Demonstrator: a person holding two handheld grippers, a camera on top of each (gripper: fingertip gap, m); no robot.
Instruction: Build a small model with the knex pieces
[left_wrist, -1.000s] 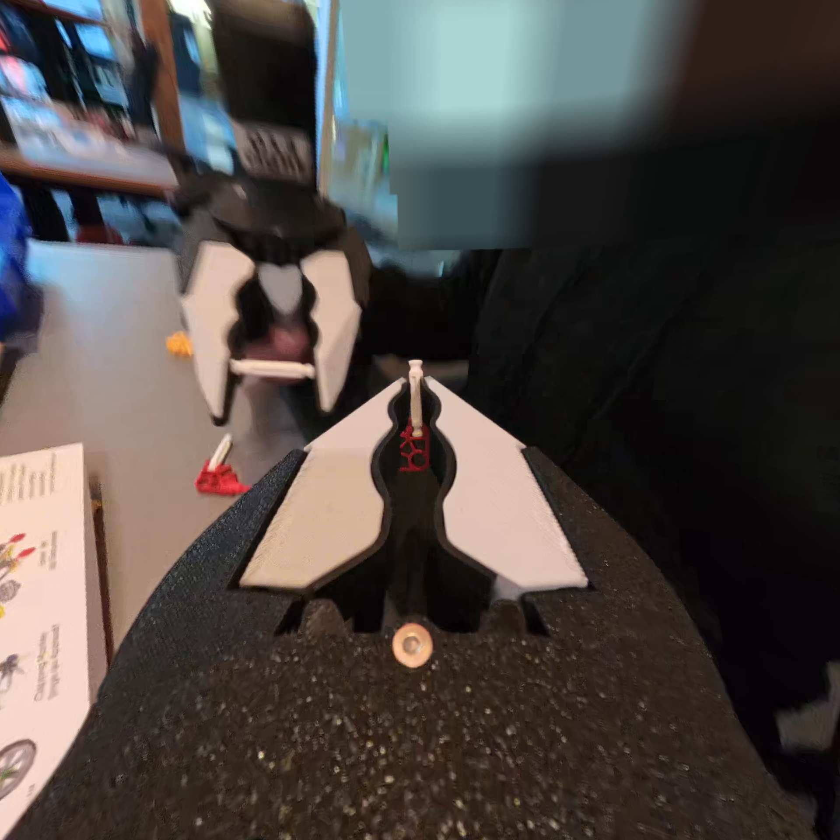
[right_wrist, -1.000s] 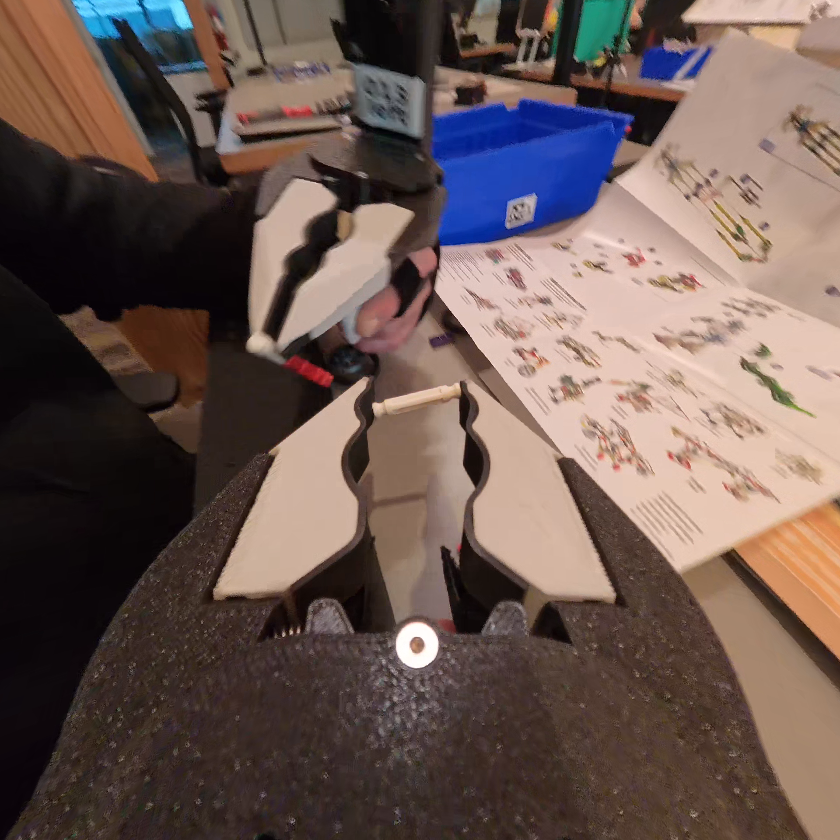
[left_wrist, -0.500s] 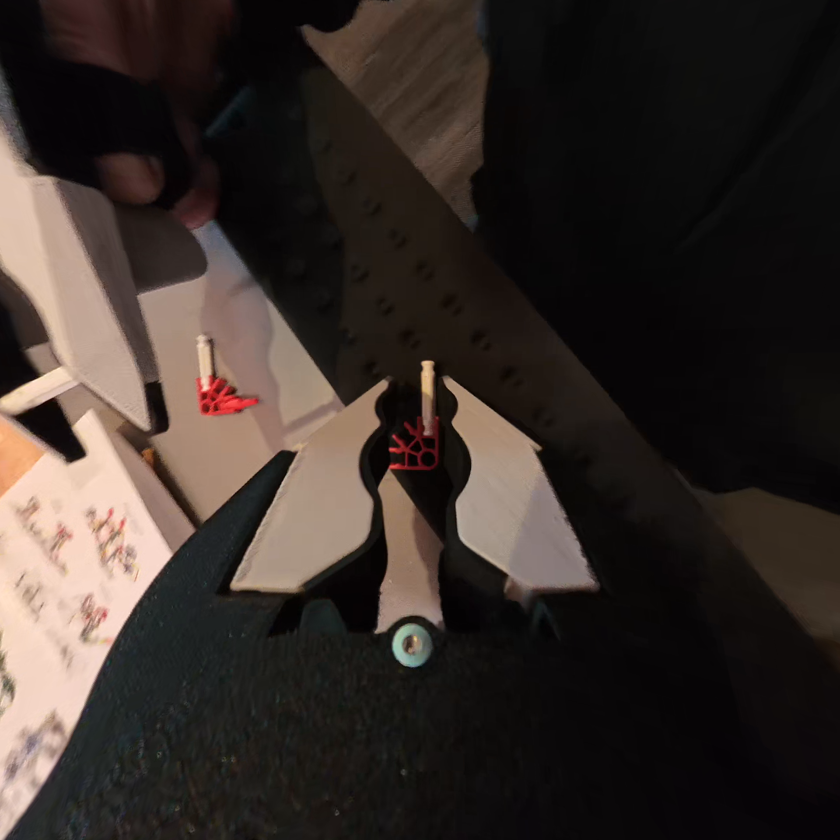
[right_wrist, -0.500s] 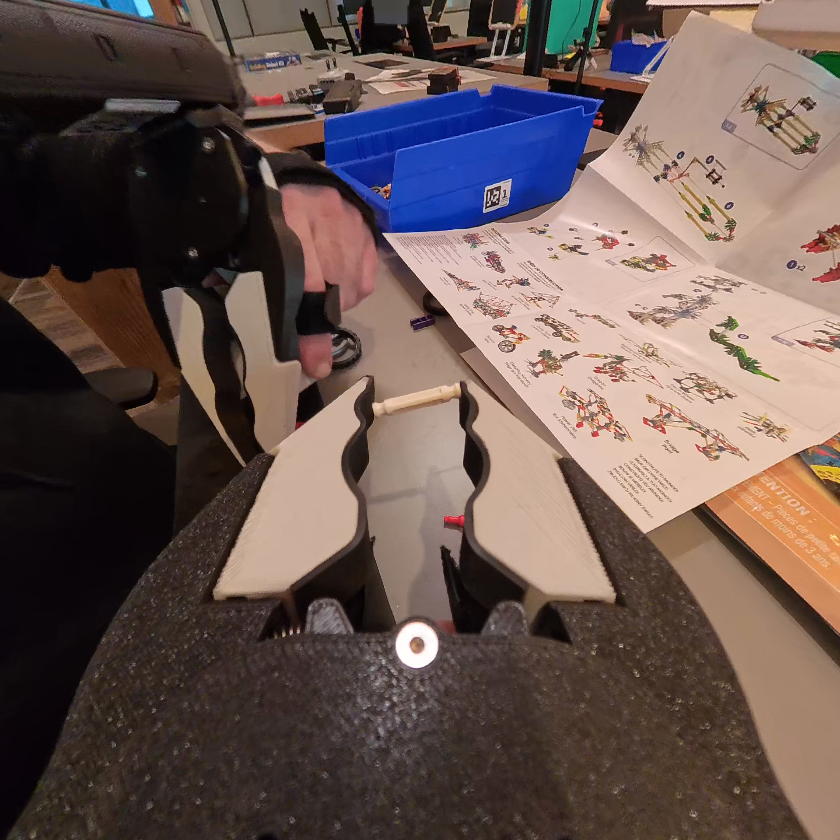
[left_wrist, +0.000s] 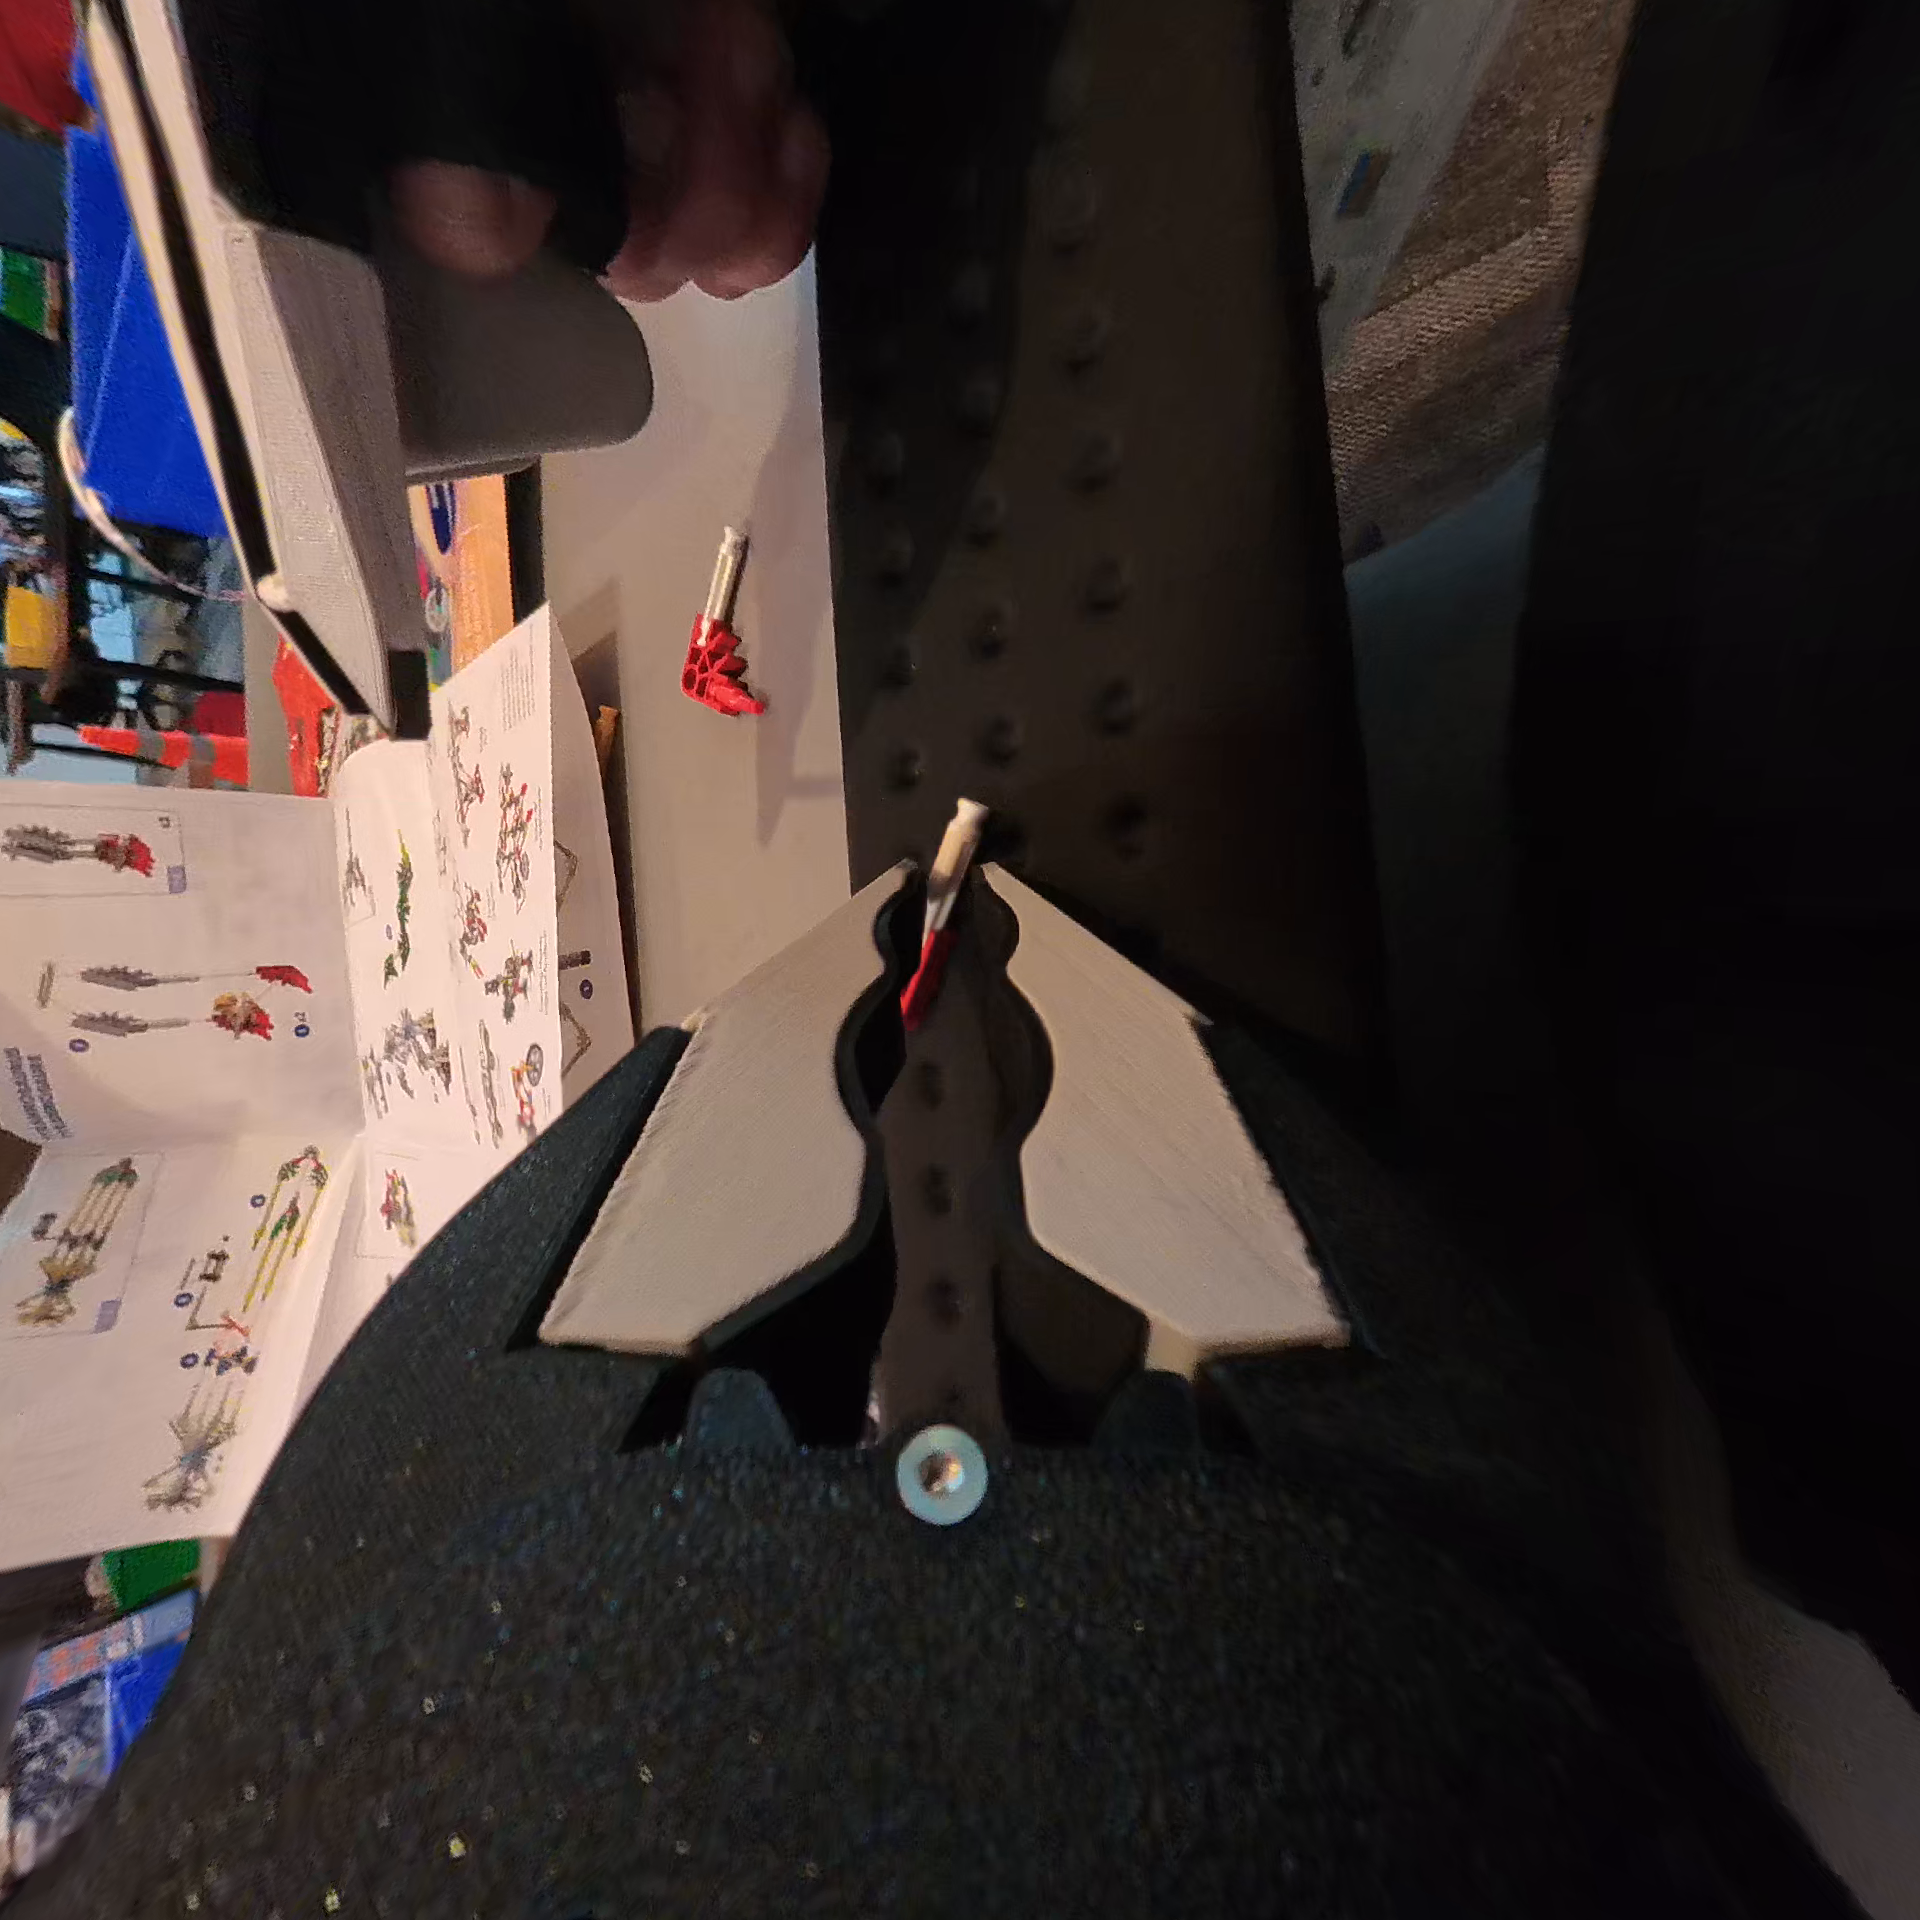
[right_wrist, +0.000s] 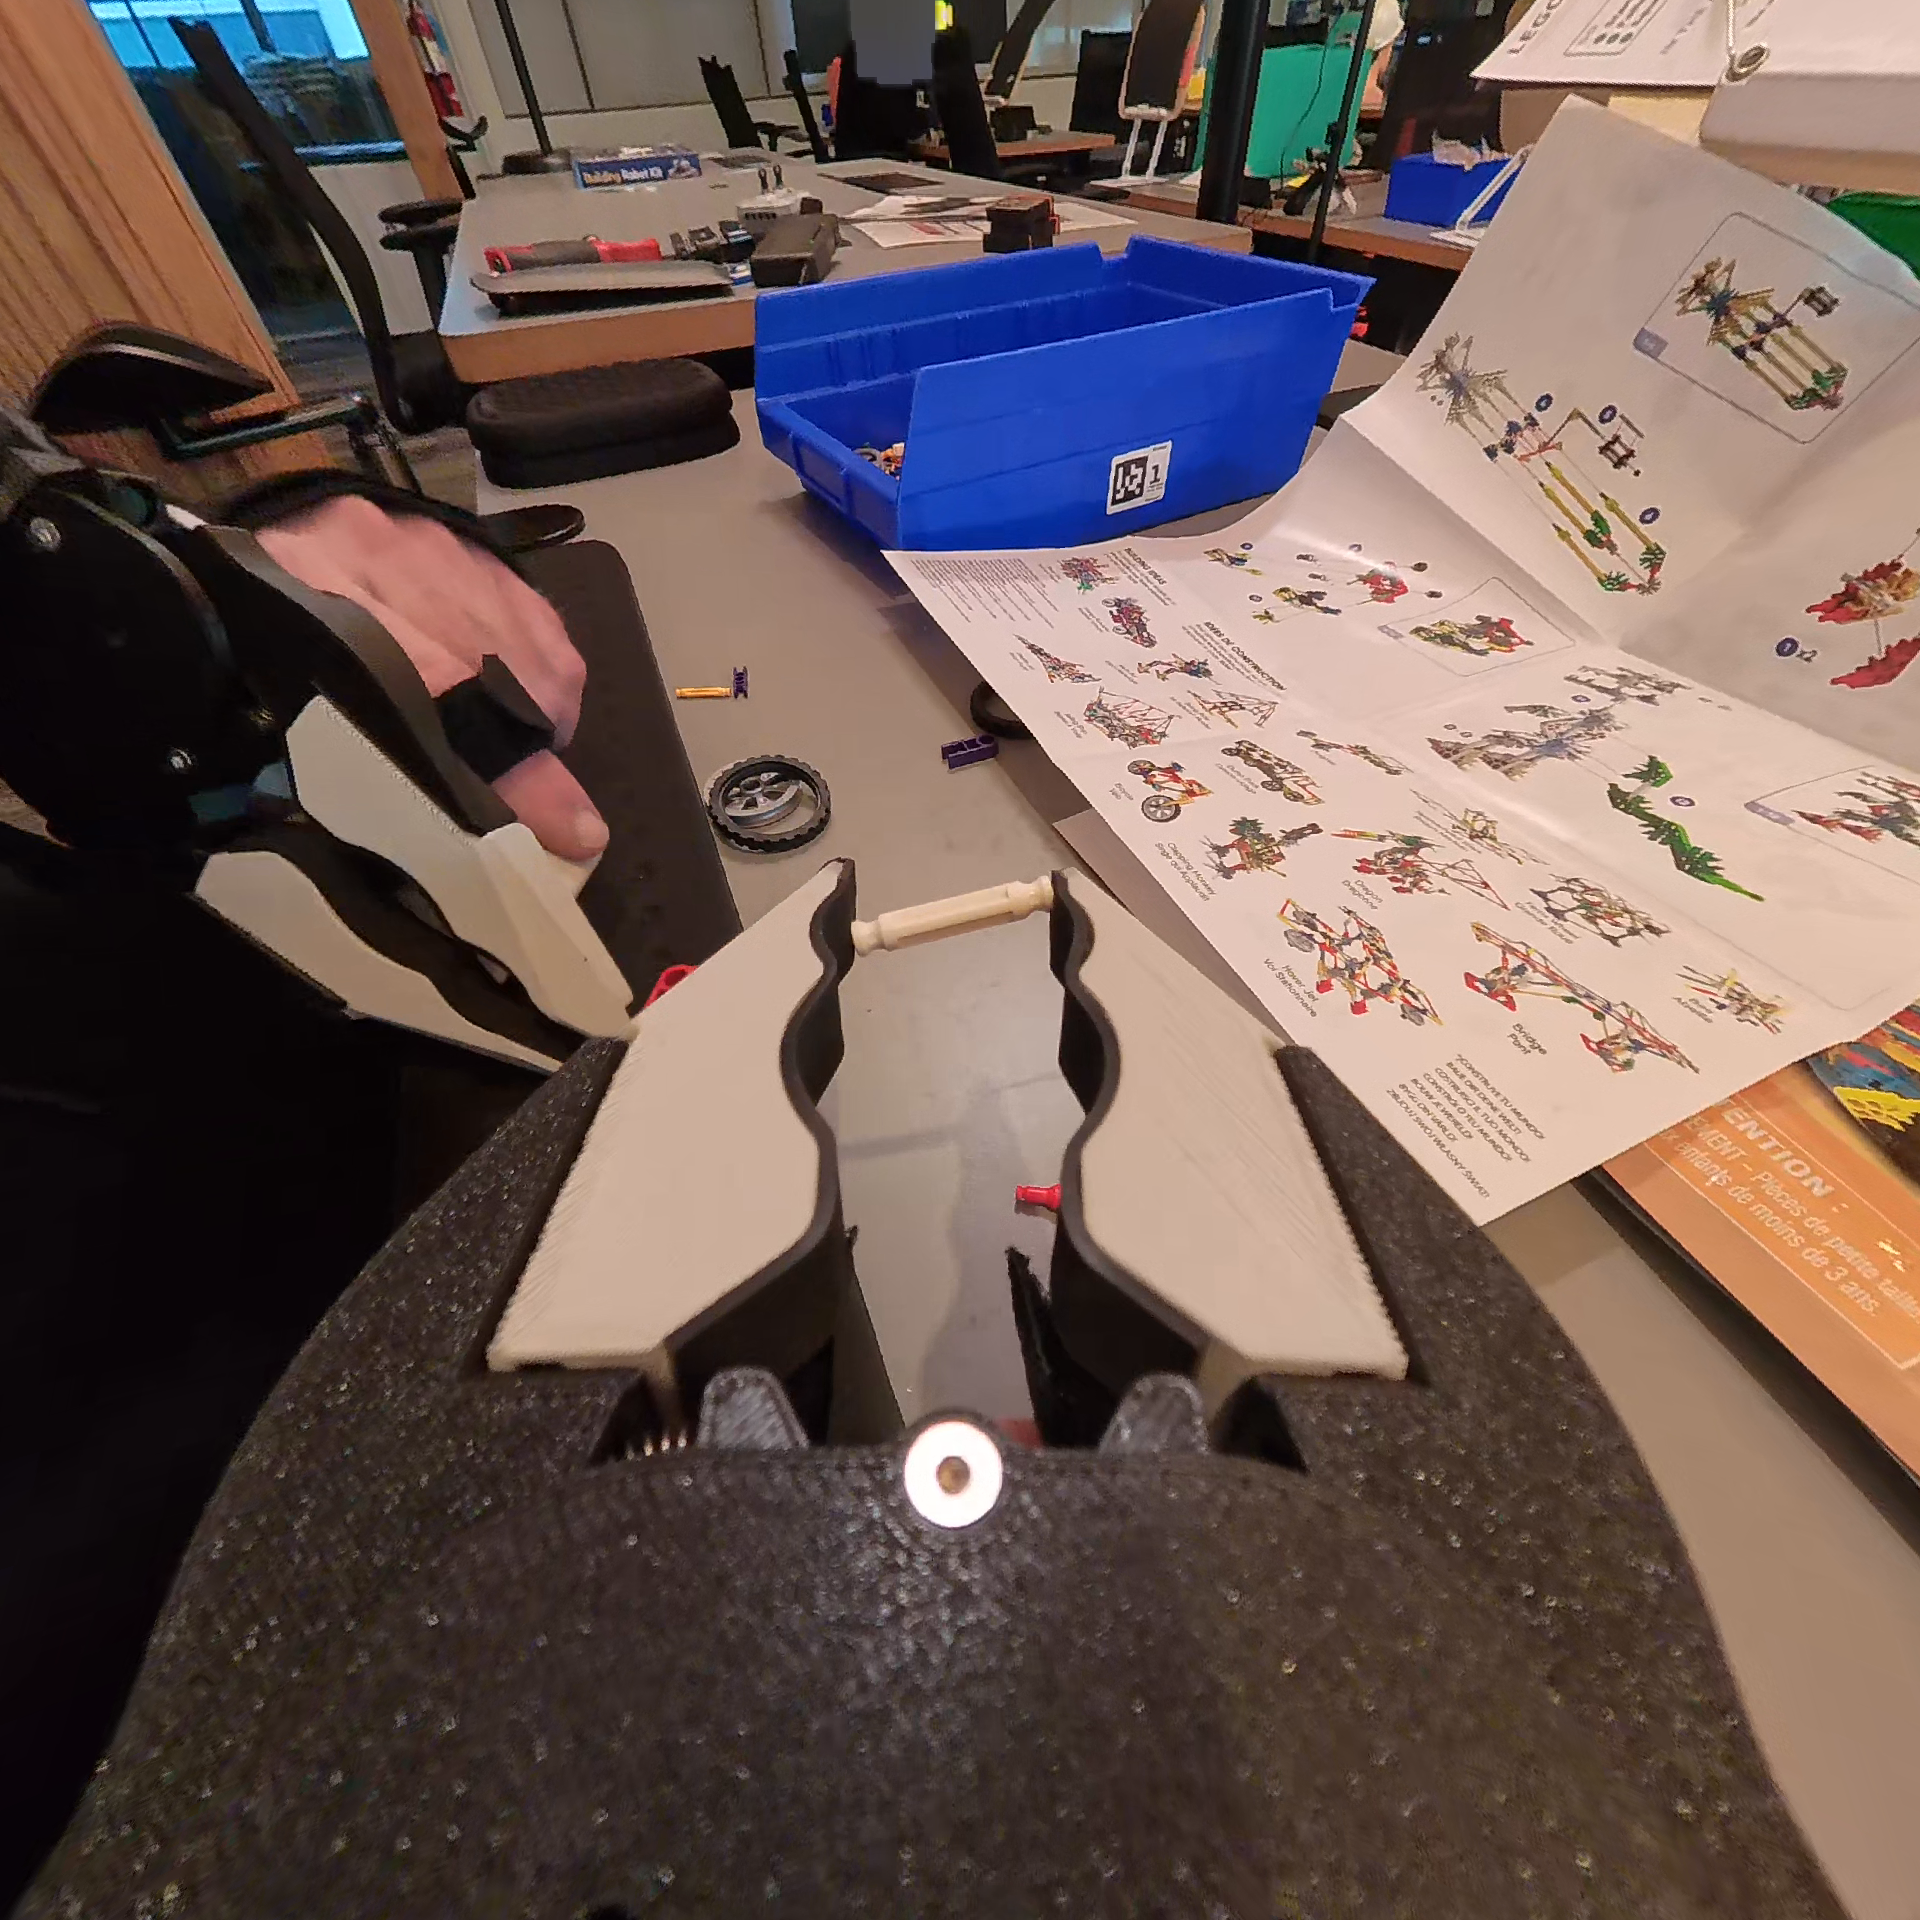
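My left gripper is shut on a white rod with a red connector, held over a black perforated strip at the table's edge. A second white rod with a red connector lies on the grey table. My right gripper is shut on a white rod held crosswise between its fingertips, above the table. The left gripper also shows in the right wrist view, low at the left with a hand on it. The right gripper shows at the top left of the left wrist view.
A blue bin with small parts stands behind. An unfolded instruction sheet covers the right side. A small wheel, a purple piece, a yellow rod and a red piece lie on the table. The right tips stand about 9 centimetres off the red piece. It is also in sight in the left wrist view.
My left gripper swung down and turned toward the table edge with its rod and connector. My right gripper kept its white rod and stayed almost still.
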